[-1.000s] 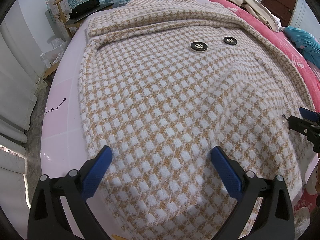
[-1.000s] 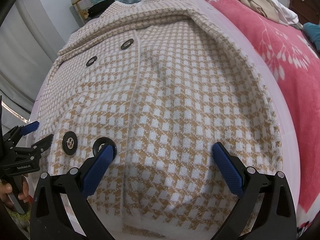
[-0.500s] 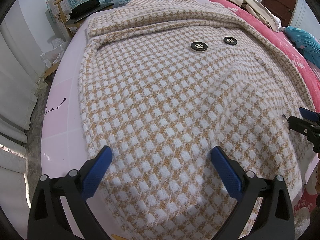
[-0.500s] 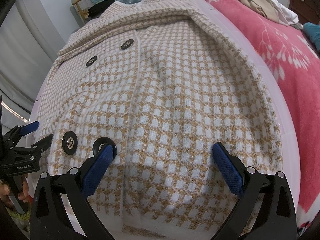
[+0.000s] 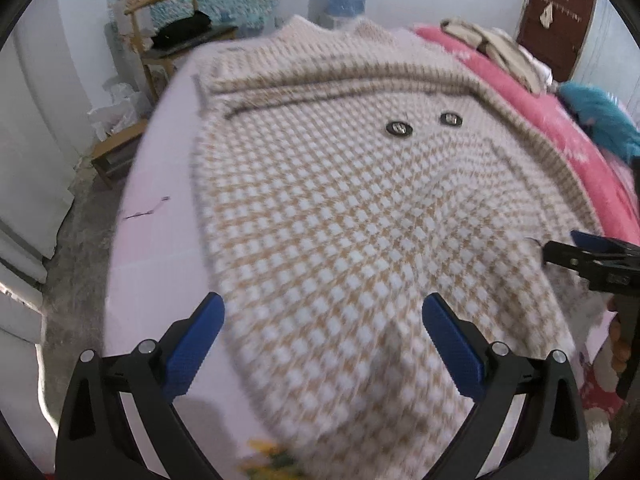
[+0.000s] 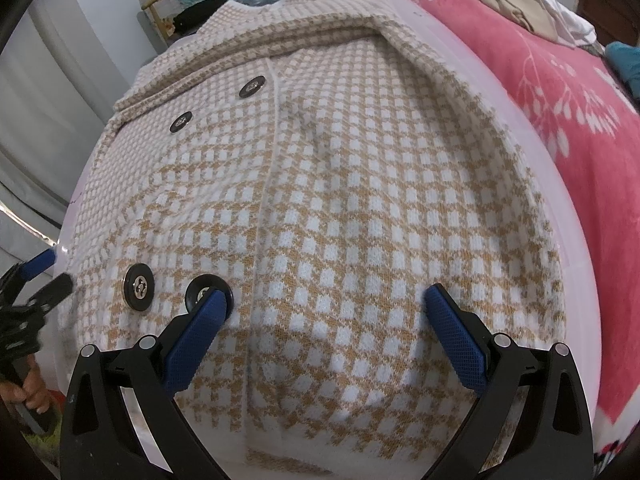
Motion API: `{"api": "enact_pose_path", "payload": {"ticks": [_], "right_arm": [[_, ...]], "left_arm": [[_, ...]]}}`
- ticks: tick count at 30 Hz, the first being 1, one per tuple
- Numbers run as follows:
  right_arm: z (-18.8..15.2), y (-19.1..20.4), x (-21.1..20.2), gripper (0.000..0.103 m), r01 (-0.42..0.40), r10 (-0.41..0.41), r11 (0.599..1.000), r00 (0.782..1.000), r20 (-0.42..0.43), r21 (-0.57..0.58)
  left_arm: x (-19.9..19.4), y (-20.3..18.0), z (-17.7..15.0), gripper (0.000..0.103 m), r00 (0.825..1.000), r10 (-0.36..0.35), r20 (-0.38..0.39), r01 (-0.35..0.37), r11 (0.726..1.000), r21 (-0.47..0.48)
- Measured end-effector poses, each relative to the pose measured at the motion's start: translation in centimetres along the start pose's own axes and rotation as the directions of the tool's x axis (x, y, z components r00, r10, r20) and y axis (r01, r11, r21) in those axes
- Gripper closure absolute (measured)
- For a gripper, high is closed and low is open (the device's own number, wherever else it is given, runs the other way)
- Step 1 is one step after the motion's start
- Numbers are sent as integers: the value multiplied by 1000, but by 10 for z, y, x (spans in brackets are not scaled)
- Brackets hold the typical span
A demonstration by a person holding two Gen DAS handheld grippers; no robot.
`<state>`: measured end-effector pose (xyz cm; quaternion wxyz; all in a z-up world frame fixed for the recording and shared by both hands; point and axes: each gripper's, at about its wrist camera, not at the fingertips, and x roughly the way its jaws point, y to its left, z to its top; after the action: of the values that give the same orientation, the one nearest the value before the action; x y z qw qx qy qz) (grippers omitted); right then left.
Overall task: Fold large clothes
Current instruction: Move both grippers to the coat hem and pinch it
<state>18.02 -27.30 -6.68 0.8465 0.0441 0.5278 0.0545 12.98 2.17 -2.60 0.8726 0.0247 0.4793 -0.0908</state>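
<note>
- Coat (image 6: 352, 208): a large knitted garment in a tan-and-white check, laid flat and face up on a pale pink sheet (image 5: 160, 216); its hem lies between and just ahead of both pairs of jaws, and its collar lies at the far end.
- Front seam (image 6: 268, 184): a white line is seen running away from the right gripper's jaws, just inside the left-hand finger.
- Near buttons (image 6: 139, 287): two black discs are set side by side close to the hem; the inner one is partly covered by the left-hand finger of the right gripper.
- Far buttons (image 5: 398, 128): a second pair is placed well ahead of the jaws, below the collar fold.
- Left gripper (image 5: 322, 328): jaws are spread wide, nothing is held; the coat's hem corner lies in the gap, and the picture is blurred.
- Right gripper (image 6: 328, 320): jaws are spread wide above the hem, nothing is gripped.
- Pink blanket (image 6: 560, 100): white leaf print; spread beyond the right-hand finger of the right gripper.
- Beige clothes (image 5: 492, 48): heaped far ahead and to the right.
- Wooden chair (image 5: 160, 32): stood far ahead, left of the jaws, with a dark item on its seat.
</note>
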Motion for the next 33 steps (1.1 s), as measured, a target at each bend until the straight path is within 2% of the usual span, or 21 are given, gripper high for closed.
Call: {"api": "enact_pose_path", "payload": {"ticks": [8, 11, 15, 19, 22, 25, 27, 29, 31, 33], "right_arm": [[0, 0, -1, 8, -4, 4, 1000, 1000, 4, -8], [-2, -1, -3, 8, -18, 18, 1000, 1000, 5, -24], [-10, -6, -15, 8, -41, 41, 999, 999, 2, -22], [-24, -18, -46, 8, -78, 78, 997, 993, 84, 0], [-39, -32, -74, 8, -54, 50, 998, 987, 152, 22], [-55, -51, -92, 9, -13, 1, 998, 984, 180, 67], [-63, -65, -96, 12, 3, -21, 994, 985, 172, 107], [-68, -80, -92, 21, -2, -22, 987, 990, 143, 162], [-71, -92, -87, 28, -27, 1, 978, 993, 121, 208], [-74, -102, -79, 40, -65, 41, 966, 994, 100, 251]], "left_arm": [[-45, 27, -45, 7, 997, -32, 69, 38, 995, -90], [-53, 31, -63, 12, 995, -64, 75, 73, 990, -124], [-57, 28, -79, 25, 990, -118, 78, 128, 982, -138], [-51, 25, -88, 41, 975, -217, 39, 221, 961, -164], [-46, 22, -93, 51, 963, -269, 11, 266, 948, -173], [-42, 19, -98, 55, 956, -292, -25, 283, 941, -184], [-37, 20, -102, 57, 948, -314, -54, 295, 930, -217], [-31, 24, -107, 59, 937, -341, -71, 312, 912, -267], [-31, 26, -108, 60, 934, -352, -62, 320, 901, -291], [-30, 27, -109, 61, 933, -355, -53, 324, 896, -303]]}}
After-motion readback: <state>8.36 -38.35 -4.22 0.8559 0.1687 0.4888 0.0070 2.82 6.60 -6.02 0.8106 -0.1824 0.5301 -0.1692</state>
